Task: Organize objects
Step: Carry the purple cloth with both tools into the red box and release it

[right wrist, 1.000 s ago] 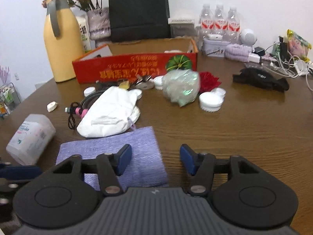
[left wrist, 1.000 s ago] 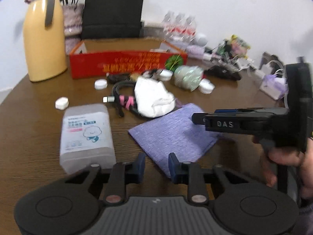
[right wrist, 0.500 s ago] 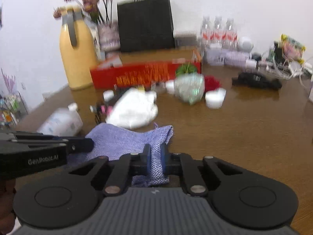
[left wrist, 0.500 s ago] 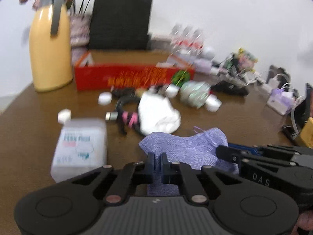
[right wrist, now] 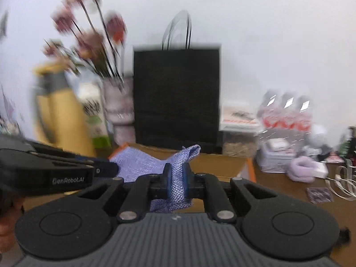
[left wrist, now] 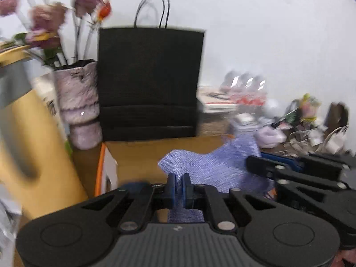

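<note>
Where purple cloth point(right wrist: 142, 166) lay flat on table, both claws now pinch it aloft, seemingly over cardboard box point(left wrist: 142, 155).

The flat purple woven cloth pouch point(right wrist: 142, 164), earlier lying on the table, is now hanging lifted between both clamped grippers, above the open cardboard box point(right wrist: 222, 166).

pouch point(right wrist: 142, 164): coarse woven lilac cloth, matt (clamped between the pads)
paper bag point(left wrist: 151, 82): matt black paper, beyond the fingers
box point(left wrist: 138, 155): plain brown cardboard
</note>
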